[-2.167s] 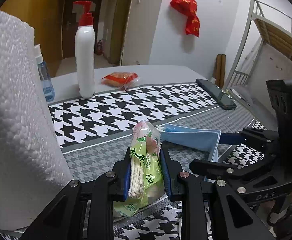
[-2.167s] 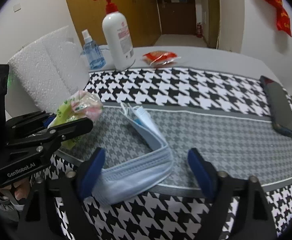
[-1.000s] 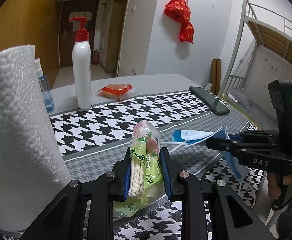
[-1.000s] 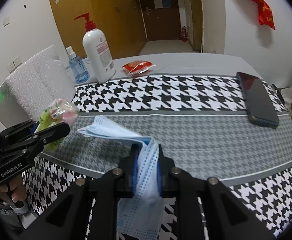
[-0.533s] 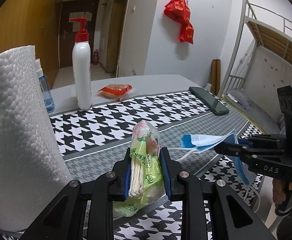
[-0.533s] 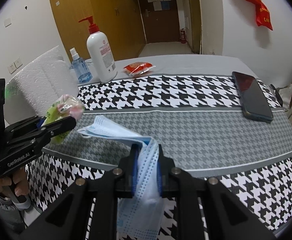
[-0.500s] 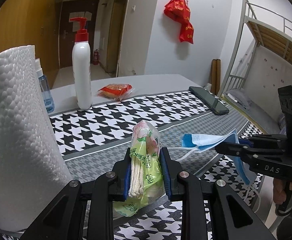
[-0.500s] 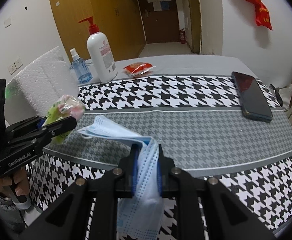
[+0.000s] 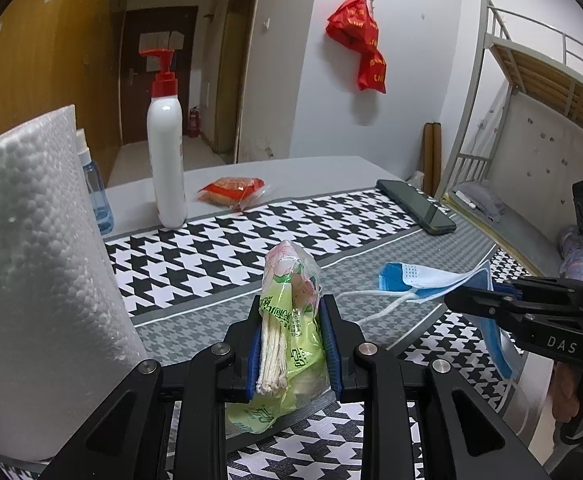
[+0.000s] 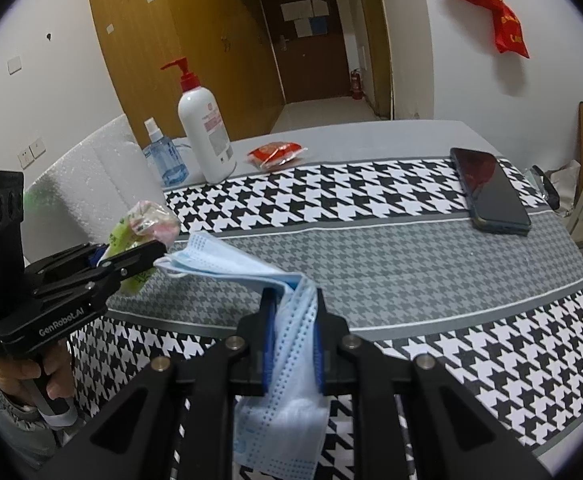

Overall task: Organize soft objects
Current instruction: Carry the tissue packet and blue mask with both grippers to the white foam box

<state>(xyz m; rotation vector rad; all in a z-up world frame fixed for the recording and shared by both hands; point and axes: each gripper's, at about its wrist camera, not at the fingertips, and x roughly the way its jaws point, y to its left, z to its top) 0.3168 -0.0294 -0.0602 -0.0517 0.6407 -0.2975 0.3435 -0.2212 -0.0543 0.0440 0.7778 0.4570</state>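
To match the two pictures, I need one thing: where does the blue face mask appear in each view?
Left wrist: face mask at middle right, held by the right gripper above the cloth.
Right wrist: the mask at bottom centre, pinched between closed jaws, one end reaching left.
Shared landmark: white pump bottle.

The tissue pack (image 9: 289, 320) wears crinkly glossy plastic film. The face mask (image 10: 291, 344) is soft, matt pleated cloth with dotted embossing. The tablecloth (image 10: 371, 248) looks matt woven. The paper towel roll (image 9: 31, 260) is rough, dimpled. The phone (image 10: 487, 188) shines glassy.
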